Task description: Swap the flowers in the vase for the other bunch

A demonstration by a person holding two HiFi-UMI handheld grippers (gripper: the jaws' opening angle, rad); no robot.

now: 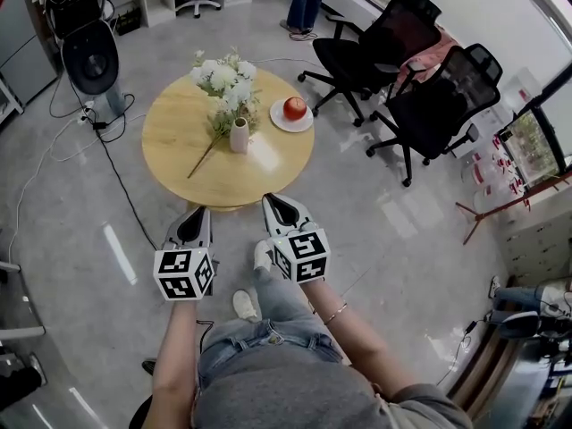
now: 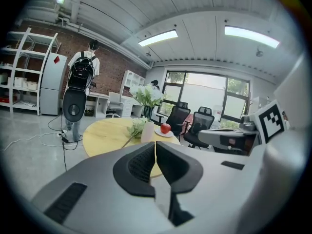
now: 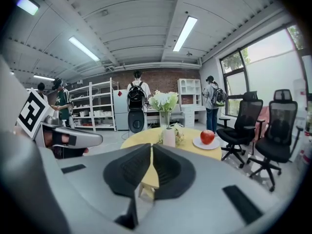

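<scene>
A white vase stands near the middle of the round wooden table and holds a tall bunch of white flowers. A second, greener bunch lies flat on the table left of the vase, its stem pointing toward me. The vase and the vase both show far ahead of the jaws. My left gripper and right gripper hover side by side over the floor, short of the table's near edge. Both are shut and hold nothing, as seen at the left gripper and the right gripper.
A white plate with a red apple sits on the table right of the vase. Black office chairs stand to the right. A black fan with cables on the floor stands to the left. A person stands beyond the table.
</scene>
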